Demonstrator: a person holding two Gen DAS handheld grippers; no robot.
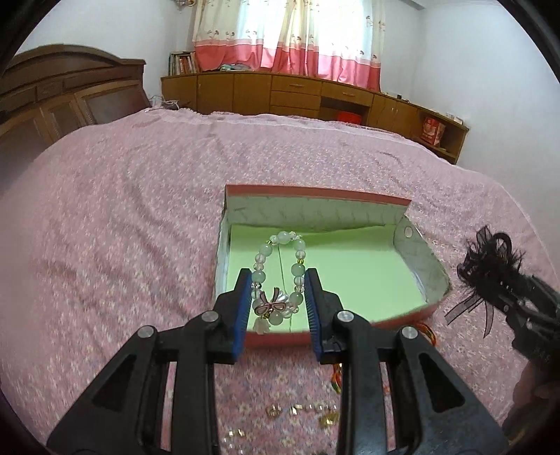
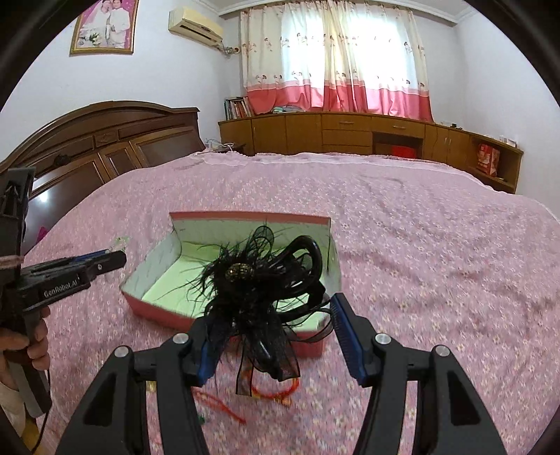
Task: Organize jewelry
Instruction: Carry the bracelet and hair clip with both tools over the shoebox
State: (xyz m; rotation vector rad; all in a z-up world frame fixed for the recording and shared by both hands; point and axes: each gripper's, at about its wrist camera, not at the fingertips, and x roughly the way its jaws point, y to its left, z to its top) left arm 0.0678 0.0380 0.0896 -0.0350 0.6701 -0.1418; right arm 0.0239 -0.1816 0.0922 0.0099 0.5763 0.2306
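Both grippers hover before the open box [image 1: 425, 260]: left gripper [image 1: 278, 297] pinching a beaded bracelet [image 1: 280, 269], right gripper [image 2: 276, 332] clamping a black feathered hairpiece [image 2: 255, 280], each poised for deposit inside.

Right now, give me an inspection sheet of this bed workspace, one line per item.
Surface: pink bedspread.
Job's things: open box with green lining; beaded bracelet between the left gripper's pads; black feathered hairpiece in the right gripper.
Clutter: gold trinkets and red cord on the bedspread.
Grippers: both raised near the box, each carrying its item.
Cables: white ones by the headboard.
Surroundings: cabinets, curtains, air conditioner.
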